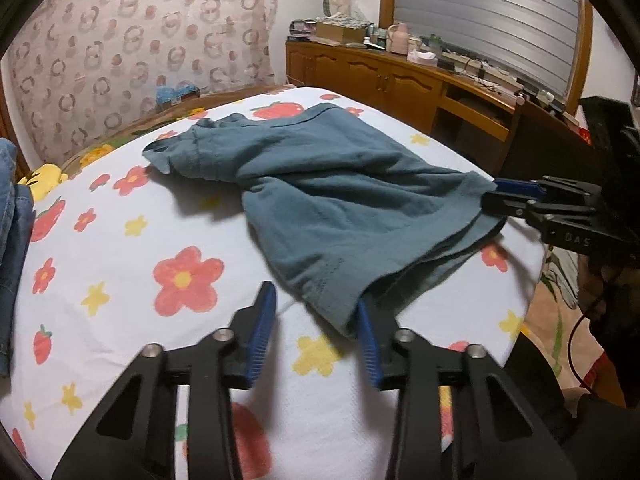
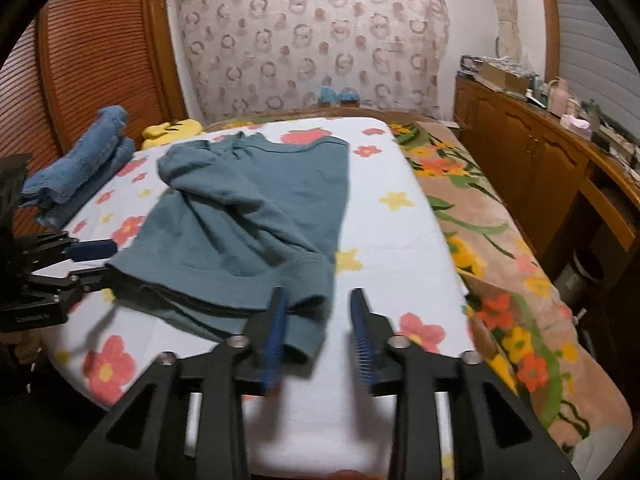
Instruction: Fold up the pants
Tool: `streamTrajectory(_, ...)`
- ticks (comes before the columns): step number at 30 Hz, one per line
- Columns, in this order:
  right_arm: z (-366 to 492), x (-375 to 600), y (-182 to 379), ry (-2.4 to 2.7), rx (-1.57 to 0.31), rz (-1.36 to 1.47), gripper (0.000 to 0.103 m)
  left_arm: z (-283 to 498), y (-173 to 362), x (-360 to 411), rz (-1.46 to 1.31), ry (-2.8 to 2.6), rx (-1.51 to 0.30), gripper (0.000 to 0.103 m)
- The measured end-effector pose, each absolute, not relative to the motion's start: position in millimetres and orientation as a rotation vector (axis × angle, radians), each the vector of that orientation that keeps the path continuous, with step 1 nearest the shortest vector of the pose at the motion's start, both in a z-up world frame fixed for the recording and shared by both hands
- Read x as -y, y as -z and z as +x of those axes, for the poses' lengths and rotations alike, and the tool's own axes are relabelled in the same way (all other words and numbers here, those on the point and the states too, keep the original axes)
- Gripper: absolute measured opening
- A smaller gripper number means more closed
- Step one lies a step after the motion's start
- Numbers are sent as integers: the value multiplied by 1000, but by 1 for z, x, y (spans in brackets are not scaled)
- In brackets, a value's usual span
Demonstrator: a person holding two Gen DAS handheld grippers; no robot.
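Teal pants (image 1: 320,196), rumpled on floral sheet (image 1: 120,280); both grippers' fingers (image 1: 262,332) apart, gripping nothing.

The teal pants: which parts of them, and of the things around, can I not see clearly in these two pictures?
- Pants, left wrist view: near hem corner hidden behind one of the left gripper's fingers.
- Right wrist view: hem corner blurred behind finger.
- Cabinet top clutter: too small.

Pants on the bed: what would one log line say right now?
pants: crumpled, unfolded on bed | left gripper: open at hem | right gripper: open at other hem
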State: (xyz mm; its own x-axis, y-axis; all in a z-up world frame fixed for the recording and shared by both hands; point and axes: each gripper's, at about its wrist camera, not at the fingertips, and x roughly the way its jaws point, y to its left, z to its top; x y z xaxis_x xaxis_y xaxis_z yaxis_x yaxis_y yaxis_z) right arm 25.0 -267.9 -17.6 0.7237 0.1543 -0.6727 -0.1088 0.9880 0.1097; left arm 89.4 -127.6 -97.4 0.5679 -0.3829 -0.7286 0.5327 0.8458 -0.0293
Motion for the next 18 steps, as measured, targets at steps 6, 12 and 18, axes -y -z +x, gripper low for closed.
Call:
streamTrajectory(6,36,278,19,-199,-780,132,41,82,89,130,207,568,-777,12)
streamTrajectory(12,29,286,12,-284,-766,132,16,85,74,118,192,555,-752,9)
streamTrajectory(18,20,275,-6,-356,-704,121,11,82,53,100,177,514,-708,8)
